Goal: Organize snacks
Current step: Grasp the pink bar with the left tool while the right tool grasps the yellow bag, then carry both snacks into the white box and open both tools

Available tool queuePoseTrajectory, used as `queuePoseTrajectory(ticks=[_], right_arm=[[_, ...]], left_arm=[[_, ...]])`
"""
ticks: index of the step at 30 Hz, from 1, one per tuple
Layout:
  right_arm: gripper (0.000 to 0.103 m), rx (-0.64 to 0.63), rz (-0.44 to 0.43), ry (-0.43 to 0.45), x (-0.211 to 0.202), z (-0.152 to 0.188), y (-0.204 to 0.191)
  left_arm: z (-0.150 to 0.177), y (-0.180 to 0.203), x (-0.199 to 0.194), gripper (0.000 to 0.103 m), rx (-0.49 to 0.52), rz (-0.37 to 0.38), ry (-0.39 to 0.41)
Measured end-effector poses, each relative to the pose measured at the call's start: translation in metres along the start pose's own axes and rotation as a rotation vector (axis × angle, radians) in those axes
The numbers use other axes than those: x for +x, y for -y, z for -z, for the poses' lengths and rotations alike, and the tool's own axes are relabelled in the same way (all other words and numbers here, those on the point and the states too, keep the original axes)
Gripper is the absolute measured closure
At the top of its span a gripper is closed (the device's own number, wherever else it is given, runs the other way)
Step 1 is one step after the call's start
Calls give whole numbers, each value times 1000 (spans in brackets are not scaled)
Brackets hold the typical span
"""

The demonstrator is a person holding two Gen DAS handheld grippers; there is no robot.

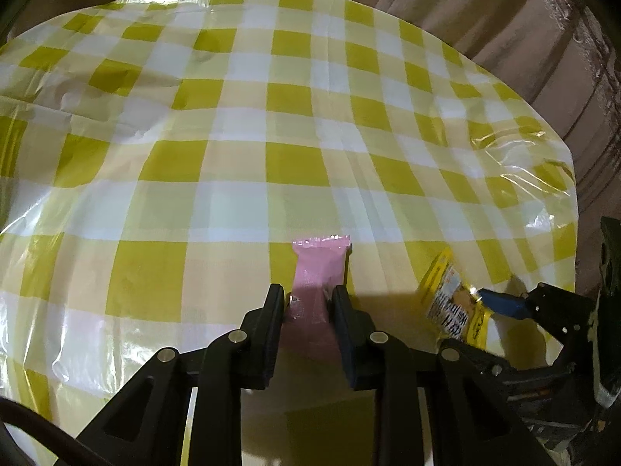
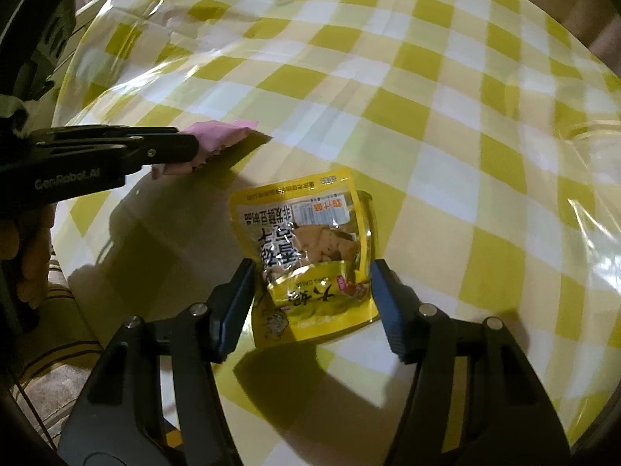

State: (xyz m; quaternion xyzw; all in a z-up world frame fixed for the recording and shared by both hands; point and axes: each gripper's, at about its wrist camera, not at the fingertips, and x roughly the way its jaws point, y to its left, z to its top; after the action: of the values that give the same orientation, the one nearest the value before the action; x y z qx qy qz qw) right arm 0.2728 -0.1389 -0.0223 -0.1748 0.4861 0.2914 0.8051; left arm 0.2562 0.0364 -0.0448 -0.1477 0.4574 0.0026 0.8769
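Closest to you, your right tool (image 2: pixel 312 299) is pointing steeply down with the yellow snack pouch (image 2: pixel 306 248) sitting right between its blue pads (image 2: pixel 233 310). The pouch's long axis runs straight away from you along the line of the fingers, its near end tucked into the gap and its far end reaching out over the checked worktop (image 2: pixel 446 124). The left pad looks to be at the pouch's edge; on the right, the pad appears just beside the foil edge, and you can't tell for sure whether it presses yet. So call those jaws partly spread around the pouch, not yet a sure pinch. The grab turns on that alignment: the pouch is straddled across its short width, so a straight squeeze should catch it.

A little farther out and off to the left, your left tool (image 1: pixel 308 299) is pinching the pink packet (image 1: pixel 320 268) between its black fingers (image 1: pixel 271 310), the packet pointing forward beyond the tips. From the right camera, that pink packet (image 2: pixel 217 138) sits near the yellow pouch's far left corner, apart from it.

Beyond both, the worktop stretches away bare, with its glossy plastic cover (image 1: pixel 524 163) wrinkling near the far edge.
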Motion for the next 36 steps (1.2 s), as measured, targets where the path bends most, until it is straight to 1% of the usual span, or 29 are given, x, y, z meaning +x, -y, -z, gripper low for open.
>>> queuePoseTrajectory(ticks=[6, 16, 20, 28, 36], right_arm=[[40, 66, 19, 10, -14, 5, 13], [40, 165, 42, 15, -38, 29, 33], [40, 194, 67, 21, -51, 41, 41], [40, 249, 94, 26, -75, 64, 56], [40, 302, 116, 35, -97, 91, 65]], left_arm=[[3, 13, -4, 79, 35, 11, -7], [17, 41, -12, 80, 110, 41, -45], [26, 58, -17, 80, 160, 52, -61], [38, 91, -33, 80, 229, 80, -54], [44, 120, -46, 80, 277, 104, -45]])
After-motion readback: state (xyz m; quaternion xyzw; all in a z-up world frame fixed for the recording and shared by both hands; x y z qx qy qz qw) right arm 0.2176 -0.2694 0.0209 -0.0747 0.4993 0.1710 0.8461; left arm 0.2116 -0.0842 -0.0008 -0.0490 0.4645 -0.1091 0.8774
